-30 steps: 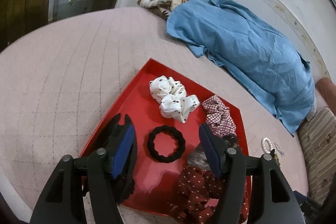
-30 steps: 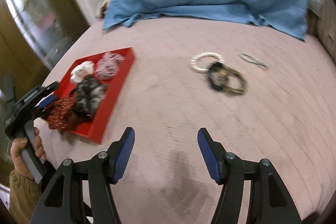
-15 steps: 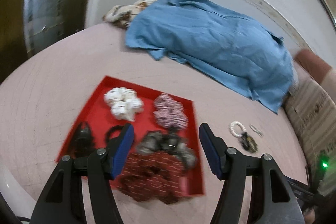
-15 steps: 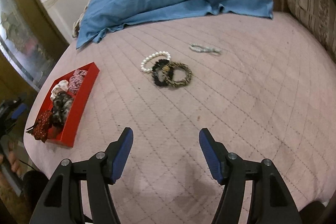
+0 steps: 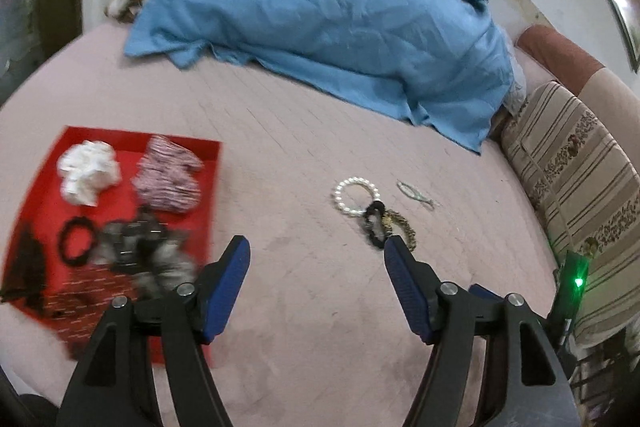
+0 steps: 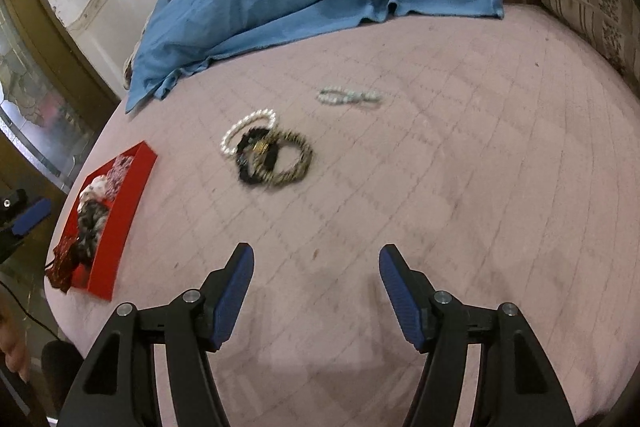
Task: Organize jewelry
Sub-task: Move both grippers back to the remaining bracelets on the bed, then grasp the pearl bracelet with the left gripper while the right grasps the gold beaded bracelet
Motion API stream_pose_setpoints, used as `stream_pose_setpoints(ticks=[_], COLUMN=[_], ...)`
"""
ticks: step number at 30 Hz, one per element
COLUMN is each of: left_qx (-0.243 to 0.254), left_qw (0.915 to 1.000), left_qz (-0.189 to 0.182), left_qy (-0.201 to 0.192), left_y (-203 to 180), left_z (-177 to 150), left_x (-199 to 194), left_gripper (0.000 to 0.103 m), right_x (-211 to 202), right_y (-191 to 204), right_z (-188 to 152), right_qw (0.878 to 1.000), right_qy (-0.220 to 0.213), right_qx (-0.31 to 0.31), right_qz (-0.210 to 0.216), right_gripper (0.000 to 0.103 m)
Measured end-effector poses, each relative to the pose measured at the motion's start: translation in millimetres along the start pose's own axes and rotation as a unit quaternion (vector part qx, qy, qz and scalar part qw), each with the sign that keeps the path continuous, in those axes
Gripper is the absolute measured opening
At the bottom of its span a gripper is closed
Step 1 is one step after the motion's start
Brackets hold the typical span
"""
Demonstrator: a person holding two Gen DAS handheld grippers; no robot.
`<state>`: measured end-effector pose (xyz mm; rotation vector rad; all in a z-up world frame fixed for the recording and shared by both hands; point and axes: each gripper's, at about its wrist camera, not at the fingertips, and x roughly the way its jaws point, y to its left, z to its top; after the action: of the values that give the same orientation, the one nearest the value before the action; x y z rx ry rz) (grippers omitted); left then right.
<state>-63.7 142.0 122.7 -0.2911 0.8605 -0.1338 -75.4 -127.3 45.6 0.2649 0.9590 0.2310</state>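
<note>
my left hand-held gripper (image 5: 316,255) hangs over the pink quilted bed (image 5: 304,155) with its blue-padded jaws apart and nothing between them; they have just been opening a little wider. my right hand-held gripper (image 6: 316,263) also stands apart and empty above the bed. ahead of both lies a white pearl bead bracelet (image 6: 246,129), touching a black bead bracelet (image 6: 256,161) and a gold-and-black braided bracelet (image 6: 294,163) that overlap each other. a thin pale bead strand (image 6: 348,95) lies just beyond them, apart. off to the left sits a shallow red tray (image 5: 44,163) holding fabric scrunchies (image 5: 90,173). a rumpled blue cloth (image 5: 332,27) covers the far end of the bed.
</note>
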Motion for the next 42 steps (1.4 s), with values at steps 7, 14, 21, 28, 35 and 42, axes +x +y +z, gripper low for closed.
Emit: stream_pose_setpoints(ticks=[7, 14, 21, 28, 35, 42], left_qx=[-0.062, -0.037, -0.004, 0.047, 0.062, 0.018], left_qw=[0.9971, 0.9955, 0.9942, 0.9906, 0.9903, 0.9937], left_qz=[0.008, 0.043, 0.07, 0.11, 0.093, 0.06], left_qy=[0.044, 0.077, 0.081, 0.066, 0.082, 0.093], left_y=[0, -14, -26, -45, -43, -33], left_z=[24, 40, 47, 40, 39, 30], left_x=[78, 153, 188, 201, 190, 167], left_gripper=[0.069, 0.062, 0.062, 0.07, 0.01, 0.009], right_x=[30, 64, 81, 89, 80, 49], right_y=[5, 17, 17, 23, 22, 15], right_z=[29, 44, 54, 57, 49, 38], right_qw=[0.999, 0.998, 0.997, 0.994, 0.995, 0.997], right_qy=[0.001, 0.012, 0.011, 0.009, 0.018, 0.007], right_qx=[-0.033, -0.069, -0.081, -0.101, -0.097, -0.072], right_qz=[0.011, 0.005, -0.011, -0.031, -0.007, 0.004], right_gripper=[0.054, 0.046, 0.041, 0.014, 0.008, 0.008])
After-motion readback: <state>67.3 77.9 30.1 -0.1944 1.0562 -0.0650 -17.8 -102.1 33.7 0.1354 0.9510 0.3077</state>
